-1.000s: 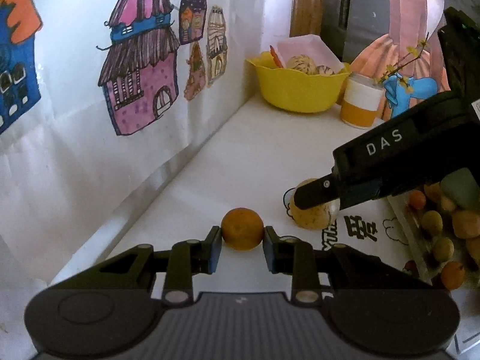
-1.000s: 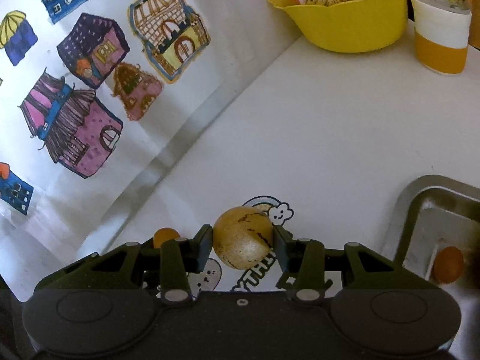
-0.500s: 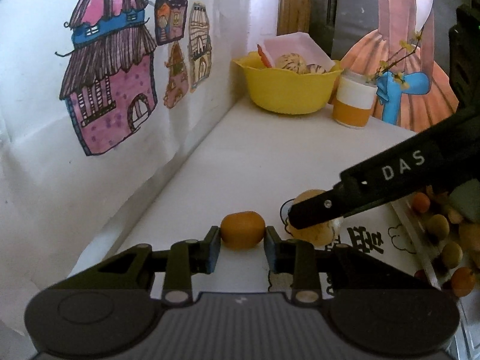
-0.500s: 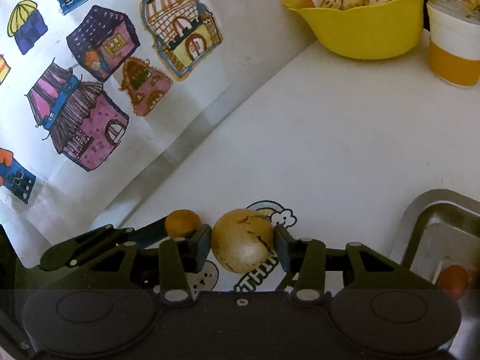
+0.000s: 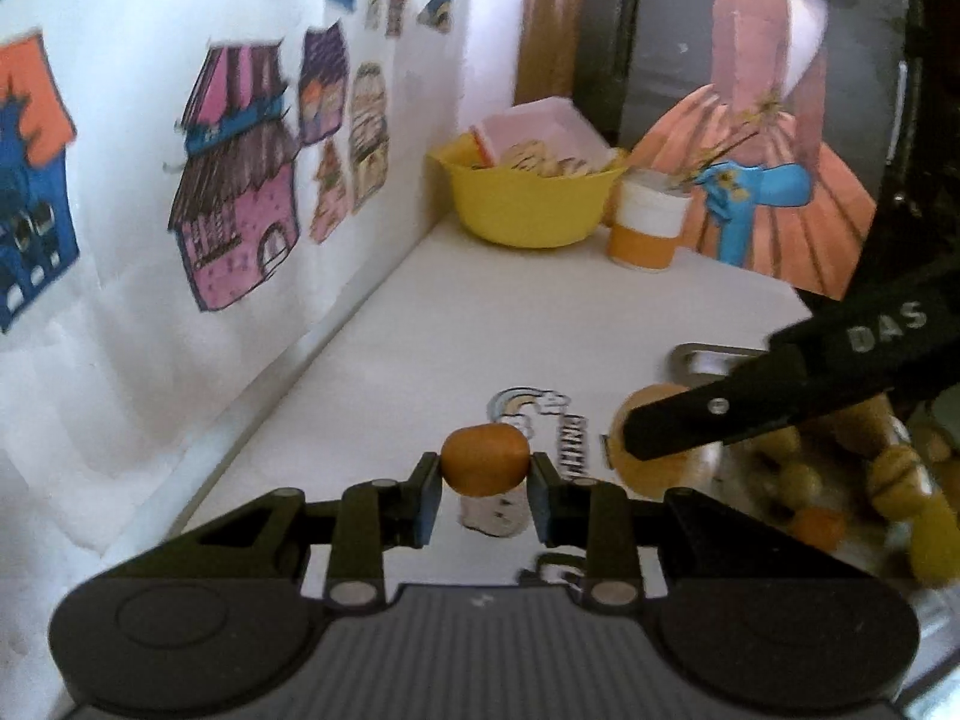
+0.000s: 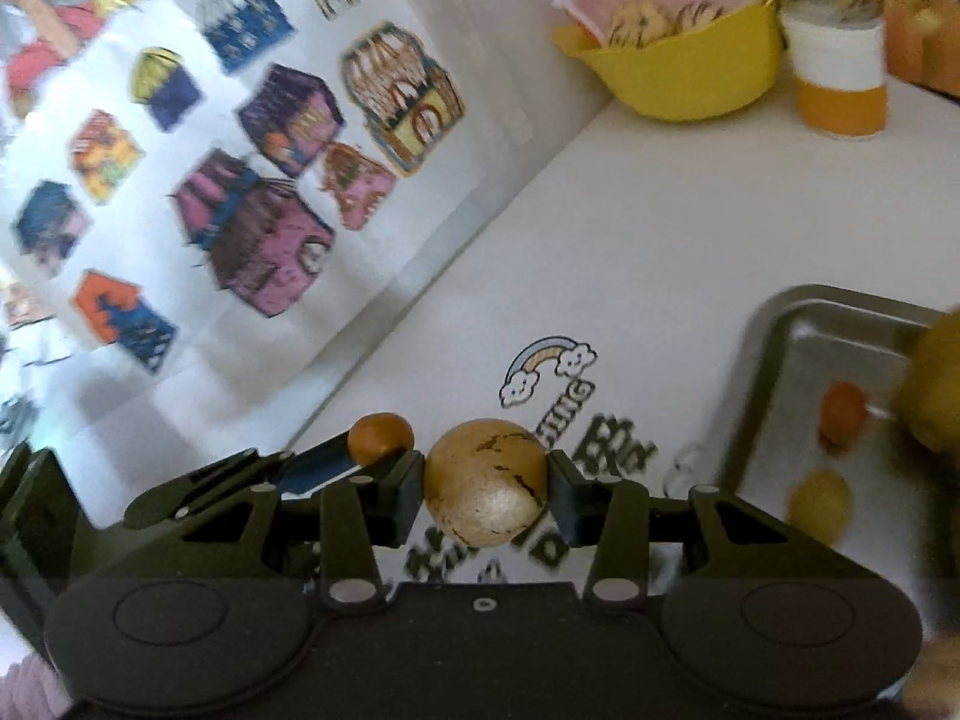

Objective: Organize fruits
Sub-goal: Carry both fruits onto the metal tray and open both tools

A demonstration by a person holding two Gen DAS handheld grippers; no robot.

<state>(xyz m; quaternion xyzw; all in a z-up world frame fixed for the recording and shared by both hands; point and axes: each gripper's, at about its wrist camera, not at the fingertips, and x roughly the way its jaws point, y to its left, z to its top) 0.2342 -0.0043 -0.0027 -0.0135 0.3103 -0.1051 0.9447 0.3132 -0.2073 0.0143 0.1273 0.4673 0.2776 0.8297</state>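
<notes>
Fruit round, tan, dark-cracked (image 6: pixel 486 489), clamped in right gripper (image 6: pixel 486 495); left gripper (image 5: pixel 485 483) clamps small orange one (image 5: pixel 485 459)

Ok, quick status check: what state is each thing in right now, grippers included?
Left gripper: jaws shut on small orange fruit.
Right gripper: jaws shut on tan round fruit.
Metal tray: holds several small fruits.
Yellow bowl: holds striped fruits and a pink container.
Orange-and-white cup: upright beside the bowl.
</notes>
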